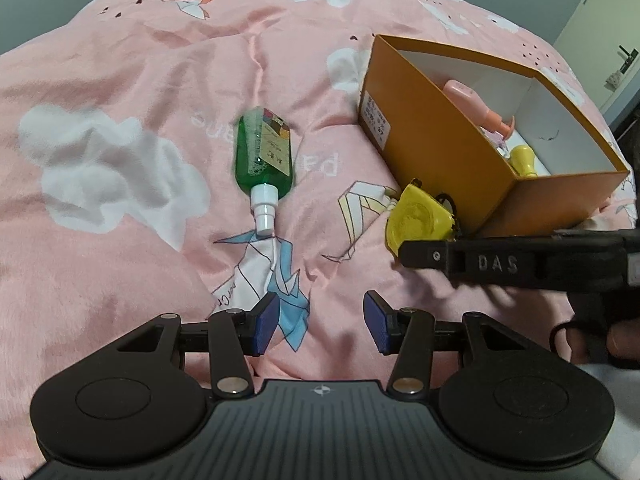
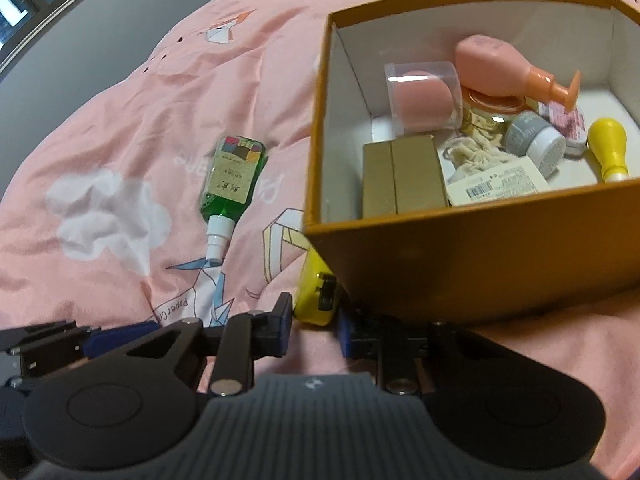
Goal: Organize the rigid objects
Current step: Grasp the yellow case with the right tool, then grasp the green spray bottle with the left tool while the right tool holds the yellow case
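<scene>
A green spray bottle point(image 1: 264, 152) point(image 2: 232, 176) with a white nozzle lies on the pink quilt, left of an open orange box point(image 1: 420, 120) point(image 2: 480, 256). Against the box's near corner sits a yellow round case point(image 1: 418, 220) point(image 2: 316, 292) with a black strap. My right gripper point(image 2: 314, 320) point(image 1: 480, 260) is shut on this case, one blue pad on each side. My left gripper point(image 1: 320, 320) hovers open over the quilt below the bottle, with nothing between its blue pads.
The box holds a pink pump bottle point(image 2: 492, 56), a clear tub with a pink sponge point(image 2: 420, 96), a grey jar point(image 2: 532, 140), a yellow bulb-shaped piece point(image 2: 608, 148) and gold cartons point(image 2: 404, 180). The rumpled quilt point(image 1: 120, 80) covers the bed. A hand point(image 1: 624, 340) grips the right tool.
</scene>
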`<action>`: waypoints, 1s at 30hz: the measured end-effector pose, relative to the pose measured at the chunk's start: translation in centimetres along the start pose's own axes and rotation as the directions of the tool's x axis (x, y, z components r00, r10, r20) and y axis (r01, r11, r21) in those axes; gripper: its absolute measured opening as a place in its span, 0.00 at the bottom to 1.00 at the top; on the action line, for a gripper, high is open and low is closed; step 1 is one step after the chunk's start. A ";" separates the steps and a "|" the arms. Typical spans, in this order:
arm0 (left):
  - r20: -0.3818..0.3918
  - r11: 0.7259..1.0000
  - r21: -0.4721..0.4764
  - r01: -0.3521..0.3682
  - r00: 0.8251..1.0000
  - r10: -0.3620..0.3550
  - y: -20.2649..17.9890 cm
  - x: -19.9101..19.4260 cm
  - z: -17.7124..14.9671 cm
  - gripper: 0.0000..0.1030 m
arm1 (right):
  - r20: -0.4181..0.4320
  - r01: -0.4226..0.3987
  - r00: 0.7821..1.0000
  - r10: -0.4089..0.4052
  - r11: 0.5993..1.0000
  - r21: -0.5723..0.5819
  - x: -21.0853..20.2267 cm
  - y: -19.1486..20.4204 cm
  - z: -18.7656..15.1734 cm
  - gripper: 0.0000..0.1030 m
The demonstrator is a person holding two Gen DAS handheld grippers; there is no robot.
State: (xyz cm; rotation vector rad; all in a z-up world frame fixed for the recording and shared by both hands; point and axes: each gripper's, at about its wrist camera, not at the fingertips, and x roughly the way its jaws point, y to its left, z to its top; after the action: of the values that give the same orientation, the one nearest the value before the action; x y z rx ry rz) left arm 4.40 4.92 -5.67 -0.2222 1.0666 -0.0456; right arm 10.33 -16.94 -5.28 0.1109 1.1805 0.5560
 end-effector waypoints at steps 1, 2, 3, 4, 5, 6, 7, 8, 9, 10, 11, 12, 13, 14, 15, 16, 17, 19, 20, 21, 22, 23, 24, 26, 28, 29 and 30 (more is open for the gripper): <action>0.007 1.000 -0.001 -0.009 1.000 0.009 0.0 -0.1 0.1 0.54 | 0.006 0.002 1.000 -0.001 1.000 -0.021 -0.1 0.2 0.0 0.20; 0.014 1.000 0.000 -0.018 1.000 0.018 0.0 -0.1 0.2 0.53 | 0.013 0.005 1.000 -0.005 0.999 -0.046 -0.3 0.6 0.0 0.20; 0.022 1.000 -0.001 -0.028 0.999 0.028 0.0 -0.3 0.2 0.52 | 0.022 0.009 1.000 -0.008 0.997 -0.074 -0.6 1.0 -0.1 0.20; 0.028 0.999 -0.004 -0.040 0.999 0.040 0.1 -0.4 0.3 0.51 | 0.029 0.014 1.000 -0.011 0.994 -0.108 -0.8 1.5 -0.2 0.19; 0.033 0.998 -0.006 -0.056 0.998 0.056 0.2 -0.5 0.3 0.51 | 0.037 0.019 0.999 -0.013 0.990 -0.142 -1.1 1.9 -0.3 0.18; 0.035 0.998 -0.010 -0.068 0.997 0.068 0.3 -0.5 0.3 0.51 | 0.046 0.027 0.999 -0.019 0.984 -0.175 -1.4 2.4 -0.3 0.18; 0.035 0.997 -0.017 -0.077 0.996 0.078 0.5 -0.6 0.3 0.51 | 0.055 0.036 0.998 -0.025 0.975 -0.218 -1.6 3.0 -0.4 0.18; 0.032 0.996 -0.026 -0.082 0.996 0.083 0.7 -0.5 0.3 0.51 | 0.060 0.044 0.998 -0.029 0.965 -0.259 -1.8 3.6 -0.5 0.18; 0.028 0.996 -0.033 -0.082 0.996 0.083 0.8 -0.5 0.2 0.51 | 0.060 0.057 0.997 -0.040 0.948 -0.314 -1.9 4.4 -0.6 0.18; 0.026 0.996 -0.040 -0.083 0.996 0.084 1.0 -0.5 0.2 0.51 | 0.063 0.070 0.997 -0.051 0.935 -0.348 -1.9 4.9 -0.6 0.18; 0.027 0.996 -0.044 -0.083 0.996 0.085 1.1 -0.5 0.2 0.51 | 0.065 0.082 0.996 -0.062 0.921 -0.381 -1.8 5.4 -0.6 0.18; 0.028 0.995 -0.050 -0.086 0.996 0.088 1.2 -0.6 0.1 0.51 | 0.060 0.092 0.995 -0.074 0.906 -0.414 -1.5 5.8 -0.6 0.18; 0.030 0.994 -0.055 -0.090 0.995 0.092 1.3 -0.6 0.1 0.51 | 0.056 0.103 0.995 -0.087 0.891 -0.443 -1.1 6.2 -0.6 0.18; 0.033 0.993 -0.061 -0.096 0.995 0.099 1.5 -0.7 0.1 0.51 | 0.057 0.112 0.994 -0.096 0.880 -0.461 -0.9 6.4 -0.5 0.18; 0.035 0.993 -0.069 -0.100 0.994 0.103 1.7 -0.8 0.0 0.51 | 0.054 0.118 0.993 -0.105 0.868 -0.482 -0.5 6.7 -0.5 0.18; 0.038 0.992 -0.077 -0.100 0.994 0.103 1.9 -1.0 0.0 0.51 | 0.058 0.126 0.992 -0.113 0.849 -0.512 -0.2 7.1 -0.5 0.18; 0.043 0.991 -0.086 -0.101 0.994 0.105 2.0 -1.1 0.0 0.50 | 0.070 0.147 0.989 -0.129 0.829 -0.540 -0.1 7.5 -0.6 0.18; 0.052 0.989 -0.099 -0.114 0.991 0.119 2.3 -1.3 0.0 0.51 | 0.102 0.185 0.983 -0.155 0.791 -0.583 0.0 8.4 -0.6 0.18; 0.055 0.988 -0.107 -0.114 0.991 0.120 2.5 -1.3 0.0 0.50 | 0.108 0.194 0.981 -0.161 0.775 -0.602 0.2 8.8 -0.6 0.18; 0.054 0.987 -0.115 -0.114 0.991 0.121 2.7 -1.3 0.0 0.51 | 0.114 0.206 0.978 -0.174 0.756 -0.621 0.4 9.2 -0.6 0.18; 0.053 0.986 -0.119 -0.114 0.991 0.121 2.7 -1.3 0.1 0.50 | 0.121 0.220 0.975 -0.185 0.740 -0.635 0.8 9.5 -0.6 0.19; 0.055 0.986 -0.121 -0.112 0.991 0.119 2.8 -1.3 0.1 0.50 | 0.137 0.240 0.970 -0.200 0.718 -0.653 1.1 9.7 -0.6 0.20; 0.057 0.986 -0.123 -0.110 0.991 0.117 2.9 -1.4 0.1 0.50 | 0.152 0.260 0.965 -0.215 0.698 -0.667 1.4 9.9 -0.7 0.21; 0.057 0.986 -0.127 -0.109 0.992 0.117 3.0 -1.3 0.2 0.51 | 0.179 0.293 0.955 -0.235 0.667 -0.685 1.9 10.1 -0.5 0.24; 0.057 0.985 -0.132 -0.112 0.991 0.120 3.0 -1.3 0.3 0.51 | 0.182 0.292 0.956 -0.231 0.666 -0.687 2.2 10.1 0.0 0.25; 0.060 0.985 -0.134 -0.112 0.991 0.120 3.0 -1.3 0.4 0.51 | 0.175 0.282 0.959 -0.223 0.674 -0.683 2.3 10.0 0.3 0.25; 0.062 0.984 -0.137 -0.110 0.991 0.119 3.1 -1.3 0.6 0.51 | 0.166 0.270 0.962 -0.215 0.682 -0.680 2.4 9.9 0.7 0.25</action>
State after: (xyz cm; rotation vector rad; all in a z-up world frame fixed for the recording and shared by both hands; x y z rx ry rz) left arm 4.08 8.21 -4.93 -0.2804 1.0117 0.1367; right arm 8.07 -7.12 -3.41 -0.6744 0.8228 0.7221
